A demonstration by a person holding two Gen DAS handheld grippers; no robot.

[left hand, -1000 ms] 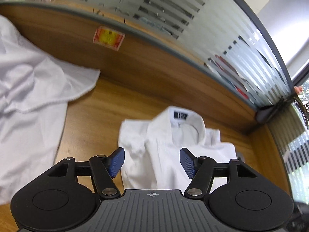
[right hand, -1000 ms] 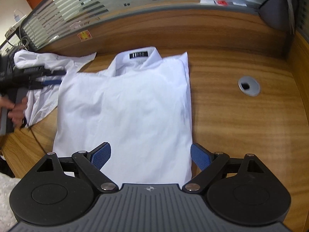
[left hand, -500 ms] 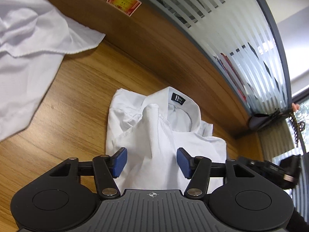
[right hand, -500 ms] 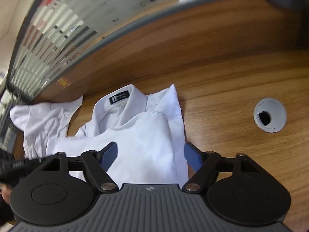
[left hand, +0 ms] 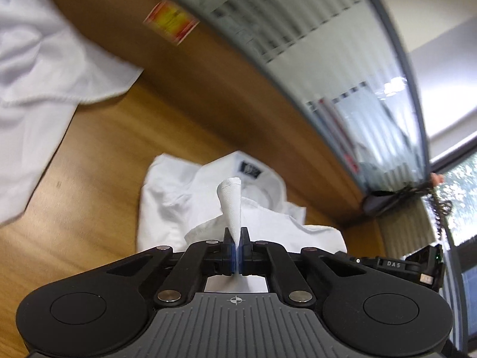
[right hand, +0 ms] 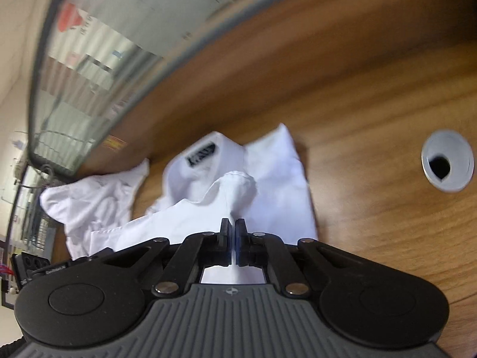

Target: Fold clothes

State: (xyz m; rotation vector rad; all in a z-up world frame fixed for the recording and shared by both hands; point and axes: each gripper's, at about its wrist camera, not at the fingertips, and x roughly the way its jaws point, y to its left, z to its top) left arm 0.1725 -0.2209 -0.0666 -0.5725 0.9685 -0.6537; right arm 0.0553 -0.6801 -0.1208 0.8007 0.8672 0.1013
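Both claws, left claw (left hand: 236, 247) and right claw (right hand: 233, 238), have just closed, each pinching a raised fold of the white shirt (left hand: 167, 203) lying on the table (left hand: 98, 161); risk: thin pinches slipping, or uneven lifting skewing the fold.

Half-folded white shirt (left hand: 184, 205), collar up

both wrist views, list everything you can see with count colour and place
folded shirt: one, white, collar with dark label, desk centre, pinched by both grippers
loose garment: one, white, crumpled, far left of desk
desk: one, wood, beneath everything
cable grommet: one, grey, right of shirt
sticker: one, red-yellow, on wooden back panel
glass partition: one, striped, behind desk
left gripper: black, blue pads, shut on shirt
right gripper: black, shut on shirt
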